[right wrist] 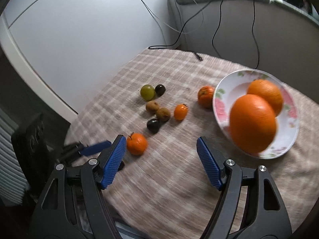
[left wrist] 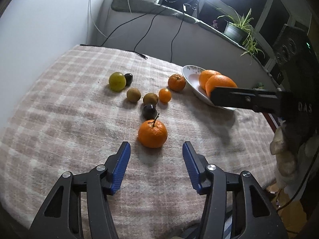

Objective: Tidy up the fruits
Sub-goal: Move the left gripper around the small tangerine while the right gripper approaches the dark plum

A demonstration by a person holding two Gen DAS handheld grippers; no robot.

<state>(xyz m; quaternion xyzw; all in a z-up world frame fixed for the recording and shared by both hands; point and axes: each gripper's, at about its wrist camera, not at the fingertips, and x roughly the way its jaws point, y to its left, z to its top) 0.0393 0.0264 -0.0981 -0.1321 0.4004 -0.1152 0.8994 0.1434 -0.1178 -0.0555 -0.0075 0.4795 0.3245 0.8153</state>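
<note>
Left wrist: two oranges [left wrist: 216,82] in plate [left wrist: 189,73]; two kiwis [left wrist: 133,94].

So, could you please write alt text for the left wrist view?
The open left gripper points at a stemmed mandarin on a checked blanket. Beyond lie smaller fruits and a bowl holding two oranges.

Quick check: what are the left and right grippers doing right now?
Left gripper: open, empty, just short of the stemmed mandarin.
Right gripper: open, holding nothing.
</note>
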